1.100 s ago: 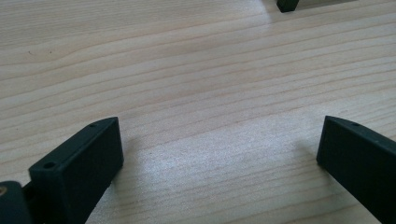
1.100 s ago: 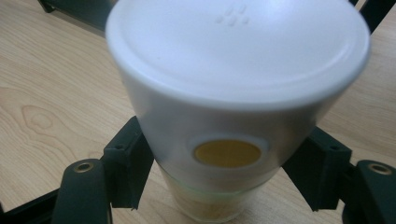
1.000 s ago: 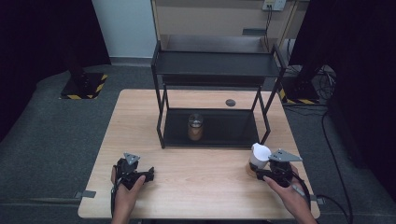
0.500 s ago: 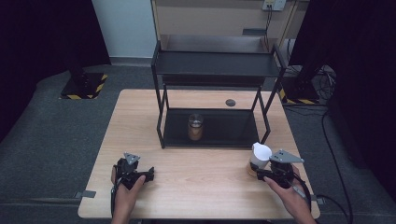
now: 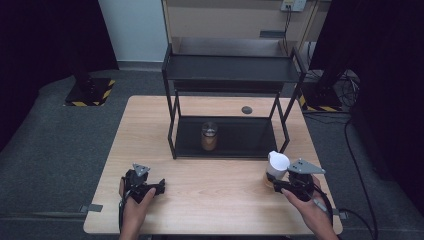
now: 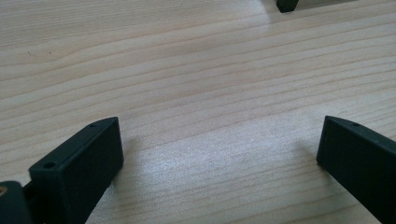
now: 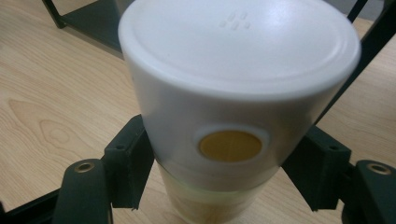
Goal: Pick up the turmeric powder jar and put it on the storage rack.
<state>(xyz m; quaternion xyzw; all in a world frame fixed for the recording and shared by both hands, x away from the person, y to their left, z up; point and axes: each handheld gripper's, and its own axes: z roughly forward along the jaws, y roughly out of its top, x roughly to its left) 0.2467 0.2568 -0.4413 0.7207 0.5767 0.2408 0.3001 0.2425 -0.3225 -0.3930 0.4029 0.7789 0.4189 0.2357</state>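
Right hand-held gripper (image 5: 281,185) closed on a white-lidded cylindrical jar with a pale amber lower body (image 5: 276,169), jaws pressing either side just under the broad white plastic lid, as seen close up in the right gripper view (image 7: 233,116). Jar upright at the near right part of the light wooden desk (image 5: 215,200), just in front of the right front leg of the black metal two-tier shelf rack (image 5: 230,75); whether resting on the desk or lifted slightly off it, impossible to tell. Left hand-held gripper (image 5: 155,187) lying low at the near left of the desk, jaws wide apart with nothing between them, bare wood grain beneath in the left gripper view (image 6: 215,140). Second small amber jar with a dark lid (image 5: 209,136) standing on the lower tier of the rack, well apart from both hands. Handling, as a judgement: rigid and fairly light, probably a smooth plastic or glass wall, so likely slippery under hard pads; wide lid making it somewhat top-heavy. Best taken across the body right below the lid rim, so the overhang acts as a stop against sliding down. Firm but not crushing squeeze advised, kept upright to avoid a loose lid or shifting contents.
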